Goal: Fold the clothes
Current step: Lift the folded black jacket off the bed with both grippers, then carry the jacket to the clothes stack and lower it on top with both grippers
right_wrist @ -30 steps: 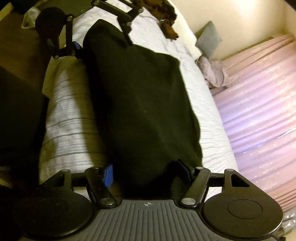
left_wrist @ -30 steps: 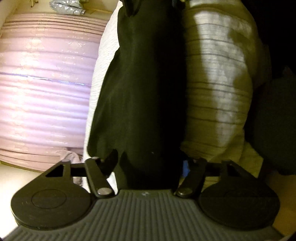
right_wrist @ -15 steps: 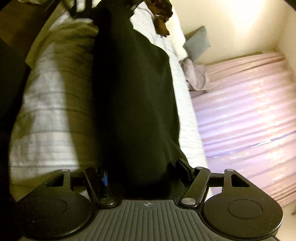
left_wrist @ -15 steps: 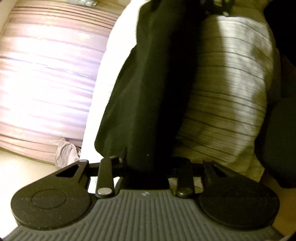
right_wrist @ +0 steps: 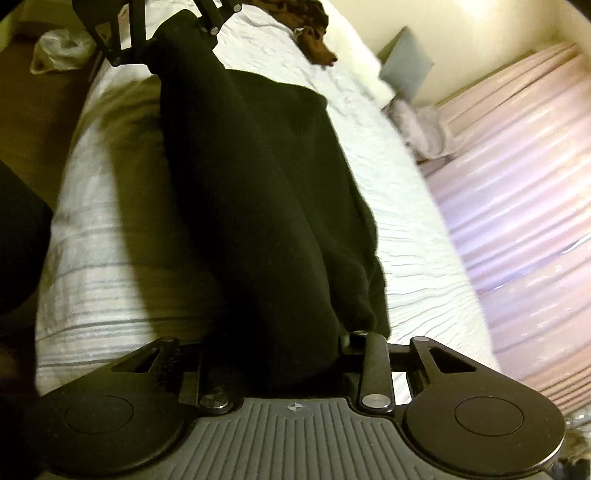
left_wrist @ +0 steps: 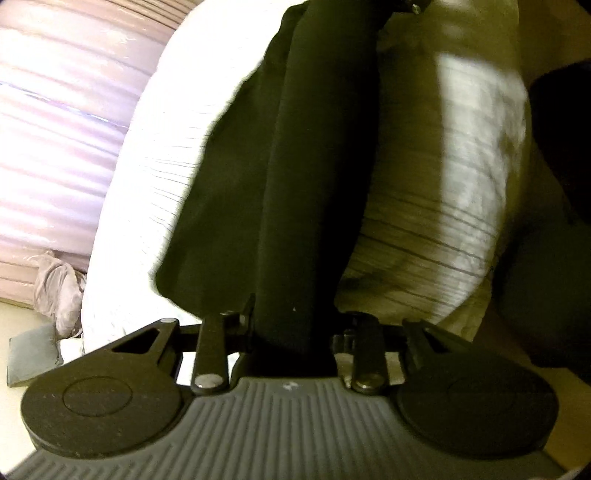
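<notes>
Your left gripper (left_wrist: 295,332) has one end of the black garment (left_wrist: 314,166) between its jaws. The jaws are closing, and the cloth fills the gap between the two linkage arms, so the fabric is clamped there. From that end the garment runs away as a long dark band toward the top of the left wrist view, where part of the other gripper's black frame shows at the edge.

Your right gripper (right_wrist: 273,354) takes the opposite end of the same garment (right_wrist: 266,192); its jaws are closing too, and the cloth is bunched between them, hiding the fingertips. In the right wrist view the garment stretches up to the left gripper (right_wrist: 177,33), seen at the top left with the cloth gathered at its tip — so the piece hangs between your two hands, above the bed.

Under the garment lies a bed with a white ribbed bedspread (right_wrist: 388,206); on its near side a pale cover with thin grey stripes (right_wrist: 88,266). Pink pleated curtains (right_wrist: 517,192) hang beyond the bed. A brown item (right_wrist: 310,26) lies at the far end of the bed, a grey cushion (right_wrist: 406,66) leans on the wall, and a crumpled pale cloth (right_wrist: 417,125) sits between bed and curtains. Both views are slightly blurred.
</notes>
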